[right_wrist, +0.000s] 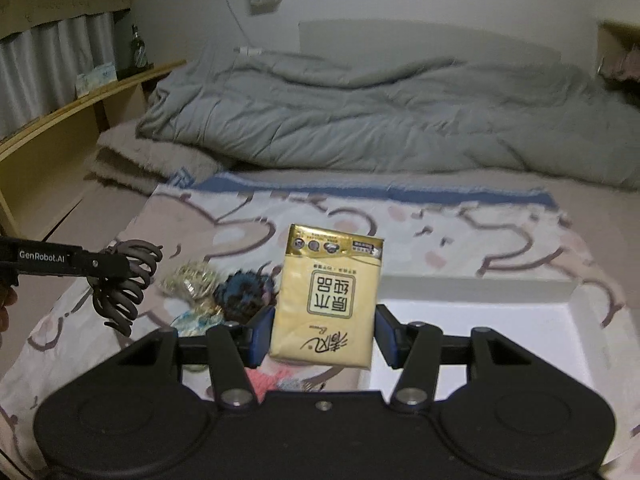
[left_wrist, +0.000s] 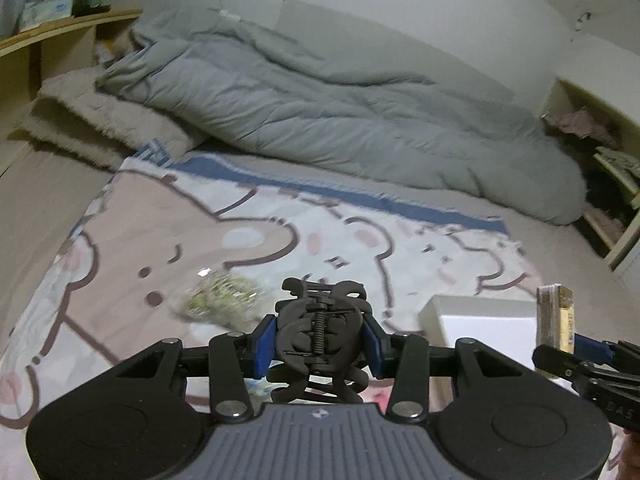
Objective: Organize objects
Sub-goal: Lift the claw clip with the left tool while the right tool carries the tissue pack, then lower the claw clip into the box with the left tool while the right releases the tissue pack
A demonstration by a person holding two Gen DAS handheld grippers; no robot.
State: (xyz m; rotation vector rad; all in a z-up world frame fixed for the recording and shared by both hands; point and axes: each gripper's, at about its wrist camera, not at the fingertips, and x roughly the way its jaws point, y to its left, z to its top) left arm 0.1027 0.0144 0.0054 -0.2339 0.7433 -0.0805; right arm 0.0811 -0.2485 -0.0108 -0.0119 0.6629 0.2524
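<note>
Hair clip: one dark grey plastic claw hair clip (left_wrist: 320, 336), clamped between the blue pads of the left gripper (left_wrist: 320, 344); raised above the bed, no contact with it.
Clip axis: spring and hinge pin run along the gripper's pointing line; curved teeth spread to both sides.
Tissue pack: one yellow soft-plastic pocket tissue pack (right_wrist: 326, 296), pressed between the blue pads of the right gripper (right_wrist: 325, 334); raised above the near left corner of the tray.
Pack axis: long axis points away from the camera, along the fingers; printed face up, gold band at the far end.
Left claw: narrow, closed on the hair clip.
Right claw: partly closed, holding the tissue pack by its long edges.
Tray: one white shallow rectangular tray (right_wrist: 472, 286), lying on the blanket.
Loose items: one crinkled green-and-clear wrapped bundle (right_wrist: 192, 280); one dark blue ruffled item (right_wrist: 244, 294), touching it; type unclear.
Blanket: one cartoon-bear printed blanket (right_wrist: 440, 236), blue far border.
Duvet: one grey quilted duvet (right_wrist: 380, 120), bunched at the far end.
</note>
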